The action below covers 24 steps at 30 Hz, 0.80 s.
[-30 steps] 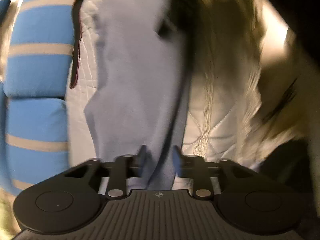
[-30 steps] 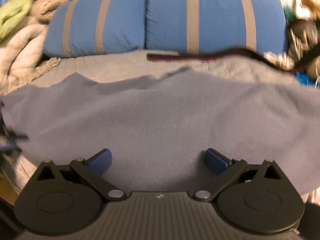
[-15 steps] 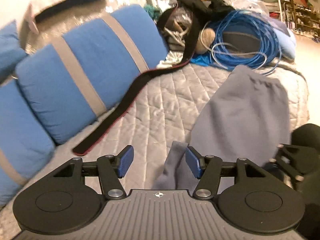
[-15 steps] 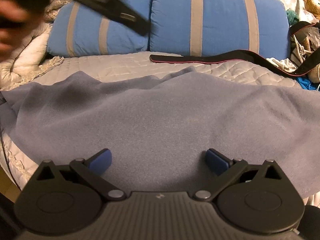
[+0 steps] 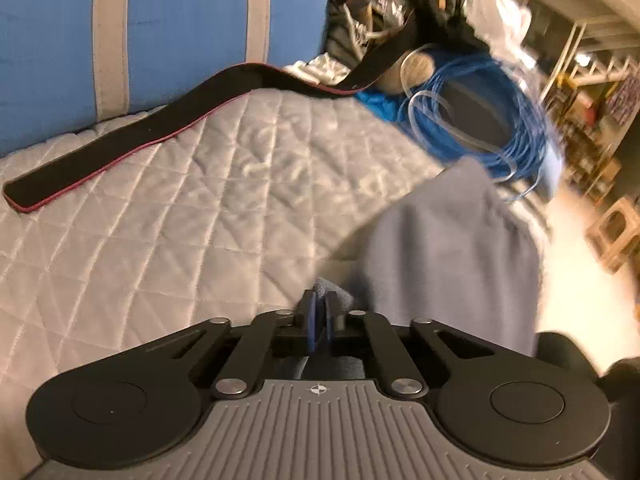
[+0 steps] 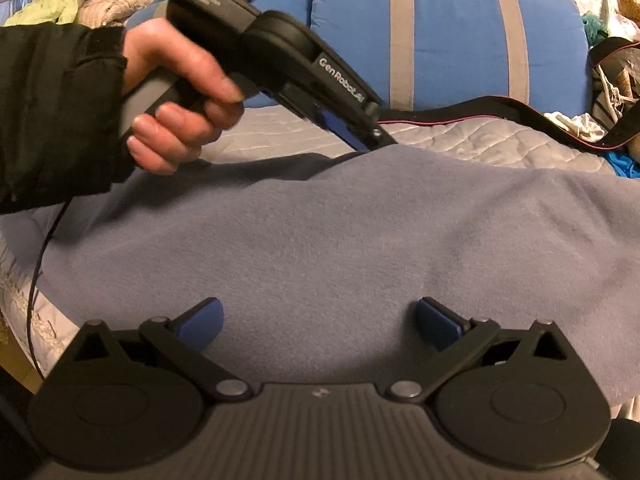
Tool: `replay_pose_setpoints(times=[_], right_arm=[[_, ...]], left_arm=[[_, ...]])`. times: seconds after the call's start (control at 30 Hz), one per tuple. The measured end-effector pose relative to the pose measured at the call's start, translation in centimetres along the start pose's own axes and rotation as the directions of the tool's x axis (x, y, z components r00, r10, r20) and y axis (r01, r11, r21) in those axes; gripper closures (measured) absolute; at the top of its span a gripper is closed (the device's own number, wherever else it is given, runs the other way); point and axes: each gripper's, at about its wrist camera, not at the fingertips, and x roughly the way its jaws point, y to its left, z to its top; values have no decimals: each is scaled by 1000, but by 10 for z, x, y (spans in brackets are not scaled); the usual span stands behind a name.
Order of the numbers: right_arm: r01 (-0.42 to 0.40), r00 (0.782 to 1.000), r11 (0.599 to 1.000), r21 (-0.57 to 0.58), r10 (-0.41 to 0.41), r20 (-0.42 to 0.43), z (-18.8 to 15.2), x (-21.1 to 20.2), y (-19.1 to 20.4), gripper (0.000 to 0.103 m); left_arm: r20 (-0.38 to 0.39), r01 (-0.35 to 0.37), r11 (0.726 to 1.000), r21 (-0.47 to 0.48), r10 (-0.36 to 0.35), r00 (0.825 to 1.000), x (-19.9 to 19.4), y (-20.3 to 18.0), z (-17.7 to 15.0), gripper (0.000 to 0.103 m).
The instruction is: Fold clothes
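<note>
A grey-blue fleece garment lies spread across the quilted bed. In the left wrist view it runs off to the right. My left gripper is shut on the garment's far edge; it also shows in the right wrist view, pinching that edge, held by a hand. My right gripper is open and empty, just above the near part of the garment.
Blue pillows with grey stripes line the back of the bed. A black strap with red edging lies on the quilt. A coil of blue cable and a pile of clutter sit at the right end.
My left gripper has closed on the garment's far edge, where half a second ago it was open beside it. The right gripper has stayed open and still.
</note>
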Motion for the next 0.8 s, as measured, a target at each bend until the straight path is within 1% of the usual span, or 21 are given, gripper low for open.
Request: replay_pose_setpoints(times=[0.17,0.3,0.4,0.47,0.57,0.67,0.8], right_arm=[[2,1000,1000,0,-2,-1,0,-1,1,1],[2,1000,1000,0,-2,-1,0,-2,2,1],[2,1000,1000,-1,-2,-1,0,-2,2,1],[3,1000,1000,-2,-3,-1,0,-3,3,1],[3,1000,1000,-2,-3,-1,1,-2,3,2],[5,1000,1000,-5,-5,0,1,-3,3,2],[8,1000,1000,-8,-8,1,1,-3,4,2]], left_arm=[[27,60,992,-107,-57,998,-9,14,1,101],[66,10,991,-133,-1,998,-30,12,4,101],[80,-7,989,-151,19,997,-43,2,4,101],[88,-22,994,-104,32,996,-53,-19,1,101],[93,-8,1000,-15,9,996,-63,-58,-10,101],[68,-10,998,59,6,998,-59,-73,-21,101],[34,-9,988,157,4,999,-52,-92,-35,100]])
